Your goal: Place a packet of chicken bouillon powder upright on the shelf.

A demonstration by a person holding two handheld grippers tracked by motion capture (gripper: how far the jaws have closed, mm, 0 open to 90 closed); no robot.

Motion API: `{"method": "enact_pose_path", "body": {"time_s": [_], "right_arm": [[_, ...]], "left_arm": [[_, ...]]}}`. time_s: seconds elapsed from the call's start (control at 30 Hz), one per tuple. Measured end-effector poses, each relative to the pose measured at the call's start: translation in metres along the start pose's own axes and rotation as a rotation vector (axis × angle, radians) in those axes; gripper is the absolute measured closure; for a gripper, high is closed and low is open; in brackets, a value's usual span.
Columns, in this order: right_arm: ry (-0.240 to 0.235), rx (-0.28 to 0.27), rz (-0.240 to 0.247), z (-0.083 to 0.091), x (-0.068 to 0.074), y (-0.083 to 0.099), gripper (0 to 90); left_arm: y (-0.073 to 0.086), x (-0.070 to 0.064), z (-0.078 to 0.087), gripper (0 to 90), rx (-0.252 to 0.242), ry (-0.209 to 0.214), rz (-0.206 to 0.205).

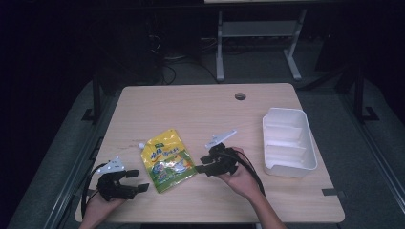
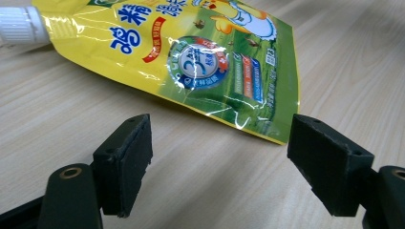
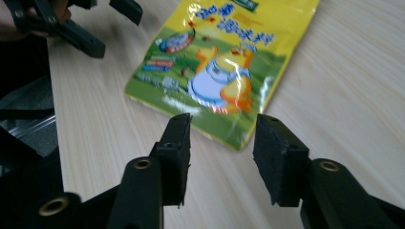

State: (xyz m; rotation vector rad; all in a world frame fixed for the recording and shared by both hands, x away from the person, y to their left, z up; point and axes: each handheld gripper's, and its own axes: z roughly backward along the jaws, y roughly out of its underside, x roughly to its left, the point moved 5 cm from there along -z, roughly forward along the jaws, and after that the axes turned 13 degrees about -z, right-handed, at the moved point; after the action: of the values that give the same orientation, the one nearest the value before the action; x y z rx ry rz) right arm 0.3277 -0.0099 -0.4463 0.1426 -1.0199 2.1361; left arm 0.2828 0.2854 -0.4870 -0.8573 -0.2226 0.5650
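A yellow and green spouted pouch (image 1: 166, 161) with a white cap lies flat on the wooden table (image 1: 200, 109), left of centre. My left gripper (image 1: 135, 180) is low on the table at the pouch's near-left corner, jaws wide open and empty. In the left gripper view the pouch (image 2: 191, 62) lies just beyond the open pads (image 2: 125, 160). My right gripper (image 1: 200, 164) sits at the pouch's right edge, open with nothing between its jaws. The right gripper view has the pouch (image 3: 222, 67) just ahead of its fingertips (image 3: 177, 148), and the left gripper (image 3: 76, 21) at the top left.
A white plastic tray (image 1: 289, 141) with inner dividers stands at the right side of the table. A round cable hole (image 1: 240, 96) is near the far edge. Beyond the table are dark floor and a white metal frame (image 1: 258, 43).
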Motion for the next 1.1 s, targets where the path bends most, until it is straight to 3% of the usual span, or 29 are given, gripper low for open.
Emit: {"method": "enact_pose_path", "body": {"time_s": [0.17, 0.43, 0.77, 1.1], "right_arm": [[-0.013, 0.025, 0.002, -0.018, 0.007, -0.021, 60.9], [-0.010, 0.076, 0.010, -0.045, 0.015, -0.032, 62.3], [0.011, 0.112, 0.017, -0.070, 0.017, -0.037, 57.8], [0.046, 0.137, 0.008, -0.081, 0.012, -0.034, 55.7]], "left_arm": [[0.001, 0.004, 0.001, 23.2, 0.002, -0.007, 0.008], [0.001, 0.008, 0.001, 23.3, 0.001, -0.020, 0.027], [0.000, 0.010, 0.000, 23.4, 0.001, -0.029, 0.035], [-0.001, 0.011, 0.000, 23.4, -0.005, -0.039, 0.046]]}}
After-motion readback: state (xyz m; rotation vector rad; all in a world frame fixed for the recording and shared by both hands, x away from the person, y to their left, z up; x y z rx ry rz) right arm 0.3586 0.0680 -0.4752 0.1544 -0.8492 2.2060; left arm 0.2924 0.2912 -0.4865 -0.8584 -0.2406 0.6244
